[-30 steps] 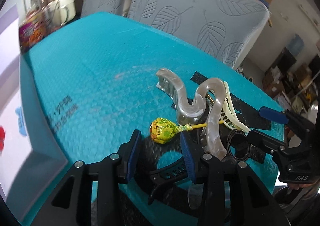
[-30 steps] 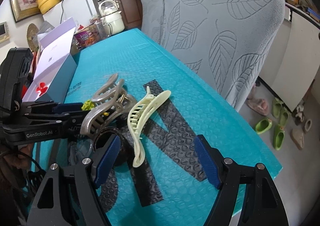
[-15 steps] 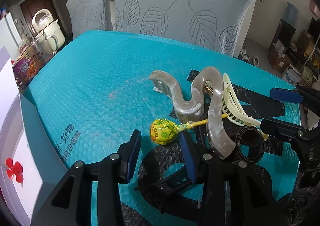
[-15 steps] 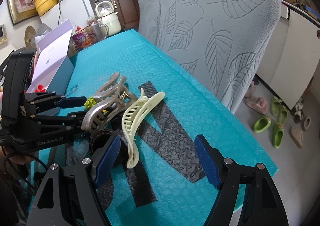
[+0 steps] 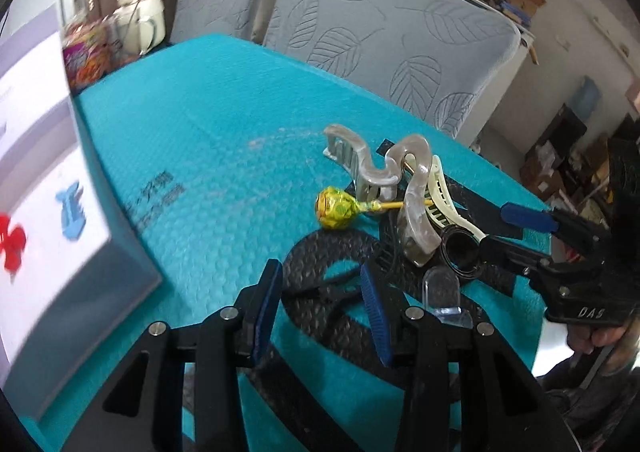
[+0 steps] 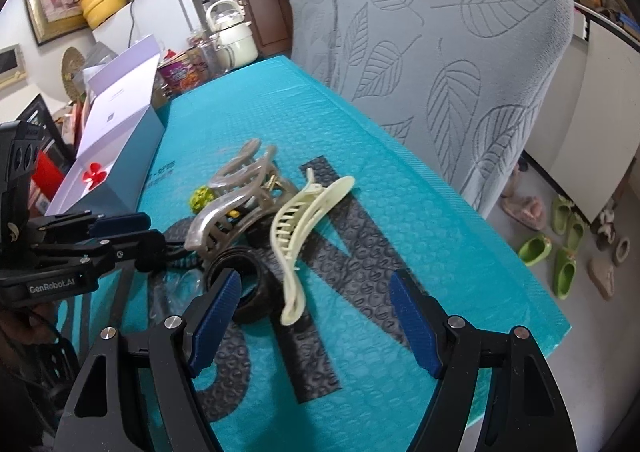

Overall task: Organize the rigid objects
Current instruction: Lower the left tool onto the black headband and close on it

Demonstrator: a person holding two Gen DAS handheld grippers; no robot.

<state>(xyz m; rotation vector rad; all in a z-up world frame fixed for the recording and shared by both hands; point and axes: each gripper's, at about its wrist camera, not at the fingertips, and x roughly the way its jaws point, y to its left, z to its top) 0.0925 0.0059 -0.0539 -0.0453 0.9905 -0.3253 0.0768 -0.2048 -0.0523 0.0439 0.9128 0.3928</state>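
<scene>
A heap of rigid things lies on the teal bubble mat (image 5: 208, 140). It holds a marbled grey claw clip (image 5: 412, 212) (image 6: 236, 204), a cream hair clip (image 5: 440, 196) (image 6: 304, 220), a yellow-wrapped lollipop (image 5: 336, 208) (image 6: 202, 198), a black ring (image 5: 460, 252) (image 6: 244, 284) and a clear plastic piece (image 5: 440, 288). My left gripper (image 5: 320, 272) (image 6: 154, 230) stands part open short of the lollipop. A thin black clip (image 5: 340, 292) lies on the mat between its fingers, not gripped. My right gripper (image 6: 314, 284) (image 5: 496, 228) is wide open. The cream clip's near end lies between its fingers, and the left finger is beside the ring.
A white and grey gift box (image 5: 40, 212) (image 6: 112, 156) stands along the mat's left side. Grey leaf-patterned chairs (image 5: 392, 52) (image 6: 440, 72) back the far edge. A white kettle (image 5: 140, 12) and snack tubs sit at the far corner. The table's edge (image 6: 520, 312) drops off at right.
The left gripper has swung about and drawn back a little, so the lollipop and black clip sit farther from its fingers. The right gripper has stayed put, still open.
</scene>
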